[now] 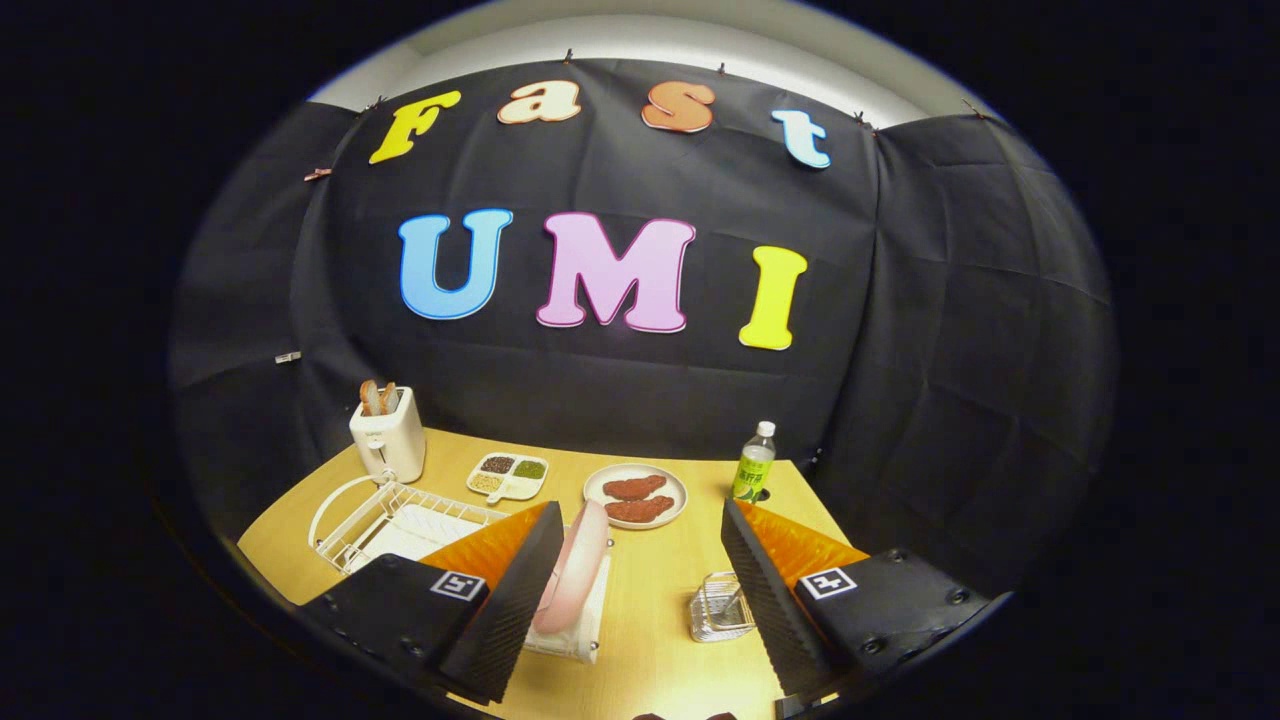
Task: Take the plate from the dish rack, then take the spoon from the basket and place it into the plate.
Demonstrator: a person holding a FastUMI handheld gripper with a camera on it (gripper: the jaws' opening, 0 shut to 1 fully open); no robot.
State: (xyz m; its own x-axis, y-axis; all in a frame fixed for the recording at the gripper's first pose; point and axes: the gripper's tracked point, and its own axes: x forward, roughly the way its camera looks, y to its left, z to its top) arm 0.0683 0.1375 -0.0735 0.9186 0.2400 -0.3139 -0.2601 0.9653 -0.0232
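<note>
The tongs stood wide open above the bench; the pink plate stood on edge in the dish rack, just beside the left finger; the wire basket sat by the right finger, its spoon hard to discern.

Wooden table: toaster, dish rack, snack tray, meat plate, bottle, basket.

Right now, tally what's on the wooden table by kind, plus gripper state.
Racks and baskets: 2, the white wire dish rack and small wire basket.
Dishes: 3, the pink plate upright in a rack, round plate of meat, divided snack tray.
Appliances: 1, the white toaster.
Bottles: 1, the green-labelled bottle.
Total: 7.
Gripper open, holding nothing.
</note>
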